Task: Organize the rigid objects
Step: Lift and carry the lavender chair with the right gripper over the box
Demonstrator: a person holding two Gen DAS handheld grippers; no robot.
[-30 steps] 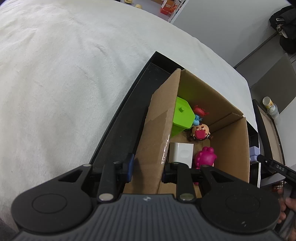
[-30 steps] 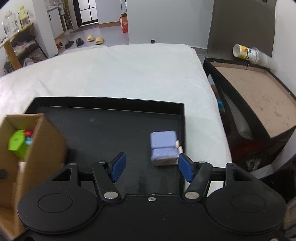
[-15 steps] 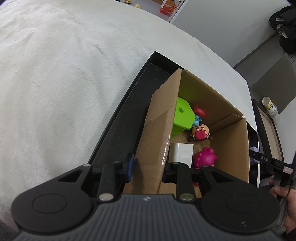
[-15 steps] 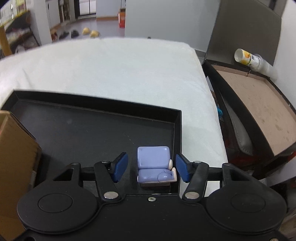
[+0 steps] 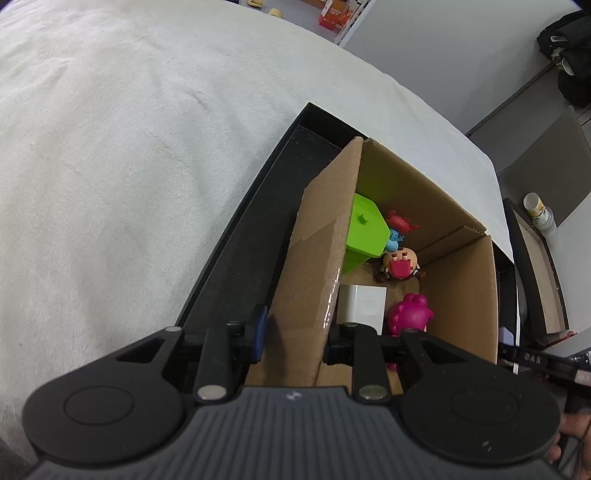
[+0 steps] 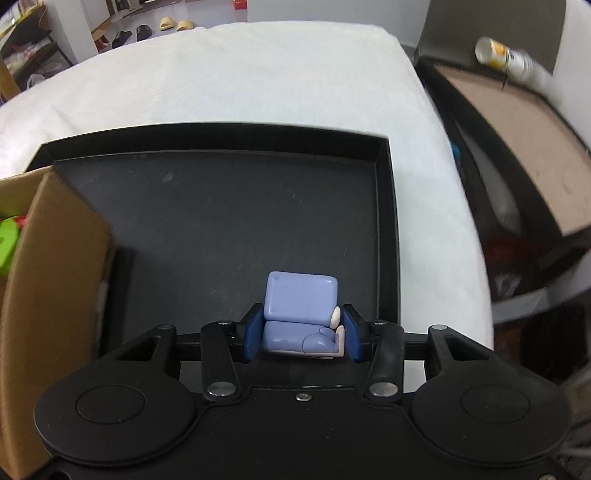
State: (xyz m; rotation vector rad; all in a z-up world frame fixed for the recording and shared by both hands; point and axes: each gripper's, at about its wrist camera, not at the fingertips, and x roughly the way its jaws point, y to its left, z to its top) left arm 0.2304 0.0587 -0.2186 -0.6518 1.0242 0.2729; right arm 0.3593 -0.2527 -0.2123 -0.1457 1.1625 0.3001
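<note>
My right gripper [image 6: 301, 336] is shut on a lilac toy armchair [image 6: 301, 314] over the near right corner of the black tray [image 6: 221, 140]. My left gripper [image 5: 295, 338] is shut on the near-left wall of the cardboard box [image 5: 310, 266], one finger outside and one inside. The box stands in the tray [image 5: 258, 206] and holds a green block [image 5: 365, 229], a red crab [image 5: 400, 221], a blue figure [image 5: 394, 236], a brown figure [image 5: 400, 264], a white cube [image 5: 362, 301] and a pink figure [image 5: 410, 317]. The box also shows at the left of the right wrist view [image 6: 48, 280].
The tray lies on a white bed cover [image 5: 110, 166]. To the right of the bed stands a dark open case [image 6: 524, 147] with a bottle [image 6: 506, 59] on it. Slippers [image 6: 173, 25] lie on the floor beyond the bed.
My right gripper moved up to the toy armchair and closed on it. My left gripper kept its hold on the box wall and did not move.
</note>
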